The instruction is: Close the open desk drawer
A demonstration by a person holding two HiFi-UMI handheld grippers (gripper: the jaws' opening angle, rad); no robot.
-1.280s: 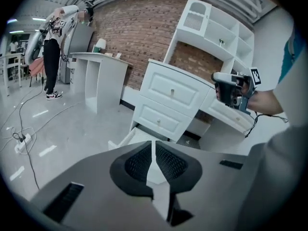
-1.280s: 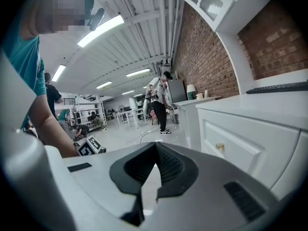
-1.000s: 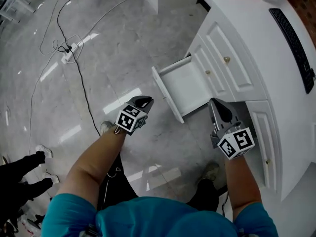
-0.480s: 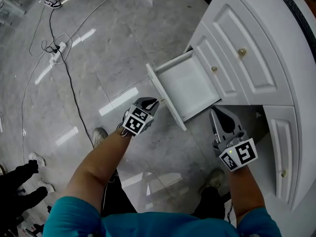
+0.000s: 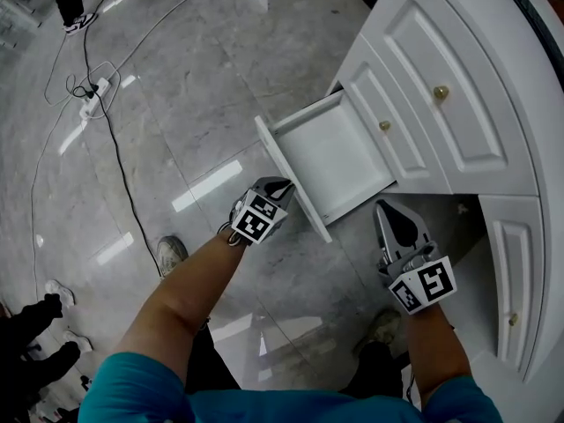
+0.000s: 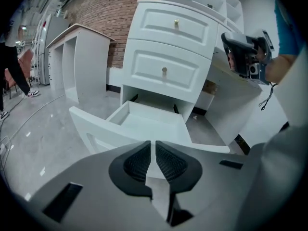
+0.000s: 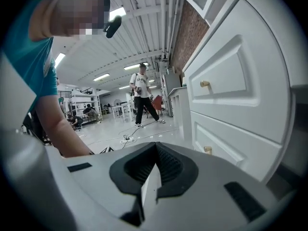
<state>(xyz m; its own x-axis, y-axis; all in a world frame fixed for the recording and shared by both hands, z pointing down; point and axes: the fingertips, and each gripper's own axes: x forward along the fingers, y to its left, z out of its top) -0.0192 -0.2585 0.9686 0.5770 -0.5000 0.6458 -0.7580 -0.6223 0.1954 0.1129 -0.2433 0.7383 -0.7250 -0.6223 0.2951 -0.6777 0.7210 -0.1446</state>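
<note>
Down at the lowest level of the white desk (image 5: pixel 493 69), on my right, the open drawer (image 5: pixel 339 152) stands pulled well out over the grey tiled floor (image 5: pixel 176 77). Its tray shows bare white inside, and its front panel (image 5: pixel 275 152) is the part farthest from the desk, toward the left.

My left hand-held gripper (image 5: pixel 279 184) sits on the floor side of that front panel, its tips just beside the panel near its near end. I cannot tell whether they touch it. Seen along its own jaws, the two ribbed pads (image 6: pixel 139 162) stand together with only a hair-thin slit between them and nothing held. The panel's top edge runs right behind the tips, and the tray opens beyond it.

My right hand-held gripper (image 5: pixel 388 210) is on the near side of the drawer, close to the tray's near side wall and out in front of the kneehole under the desk. Its jaws are pressed together and empty. Its own view runs along the desk's drawer fronts.

Above the open drawer are two closed drawer fronts, each with a small brass knob: the upper knob (image 5: pixel 441 92) and the lower knob (image 5: pixel 384 125).

Far to the left, a black cable (image 5: pixel 123 174) snakes across the floor to a white power strip (image 5: pixel 91 106). Another person (image 7: pixel 142 95) walks across the room in the distance of the right gripper view.
</note>
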